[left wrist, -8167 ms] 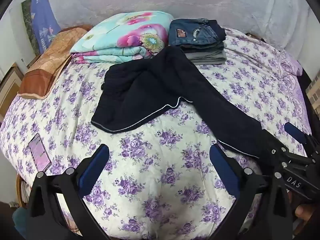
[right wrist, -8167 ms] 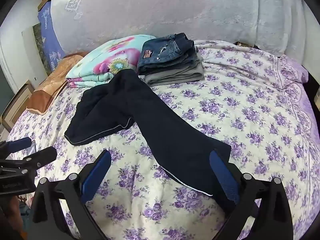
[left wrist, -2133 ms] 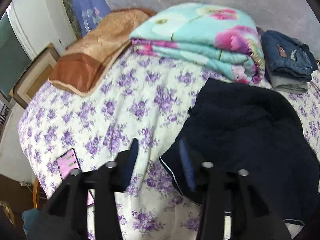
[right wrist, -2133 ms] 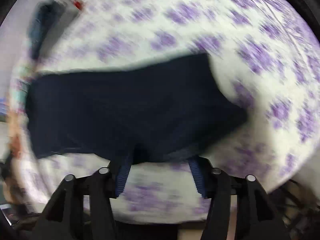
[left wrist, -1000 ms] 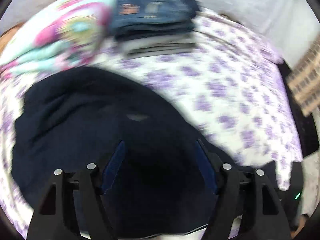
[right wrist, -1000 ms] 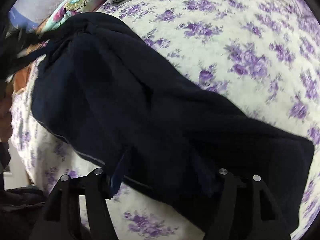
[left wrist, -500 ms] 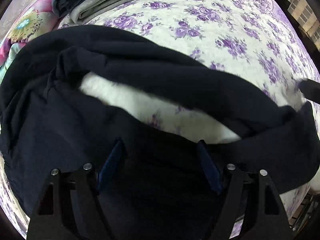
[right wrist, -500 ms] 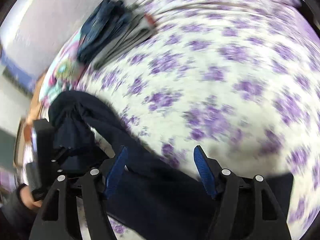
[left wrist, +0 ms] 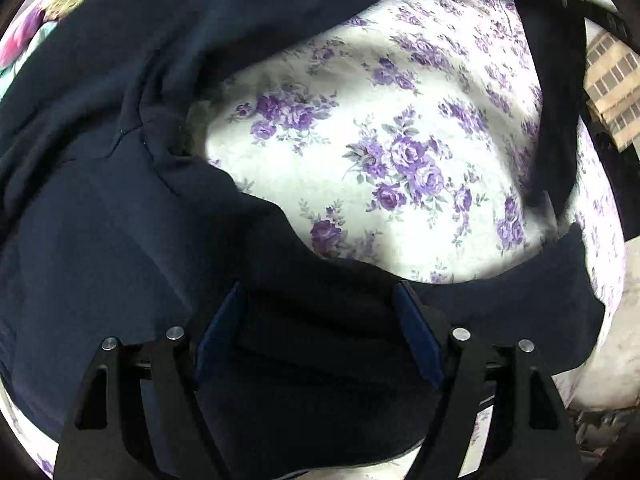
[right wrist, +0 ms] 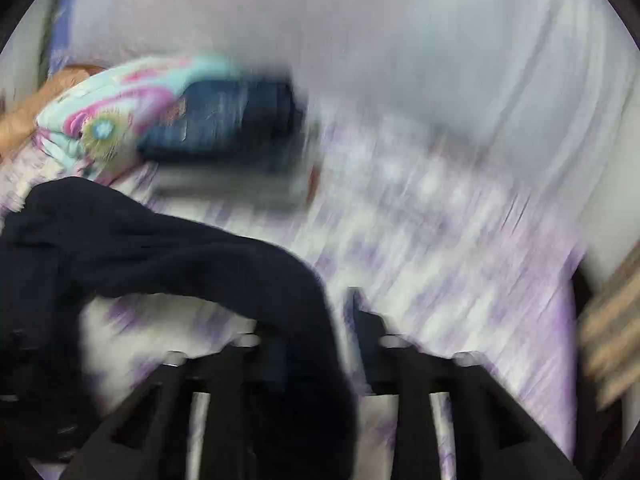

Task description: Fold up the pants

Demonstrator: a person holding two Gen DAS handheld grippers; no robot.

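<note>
The dark navy pants (left wrist: 100,240) lie on the floral bedsheet (left wrist: 400,152). One leg arches across the top of the left wrist view and hangs down at the right. My left gripper (left wrist: 320,332) is open, its blue pads (left wrist: 216,328) straddling pants fabric that lies between and under them. In the blurred right wrist view the pants (right wrist: 160,256) rise from the left into my right gripper (right wrist: 320,344), whose fingers are close together on the leg end.
A folded stack of jeans (right wrist: 228,120) and a floral folded blanket (right wrist: 108,116) sit at the back of the bed. A pale curtain or wall (right wrist: 400,40) is behind. The bed's edge (left wrist: 600,264) is at the right.
The right gripper has closed on the pant leg and swung up fast, lifting it. The leg now arches higher over the sheet in the left view. The left gripper stays low over the fabric.
</note>
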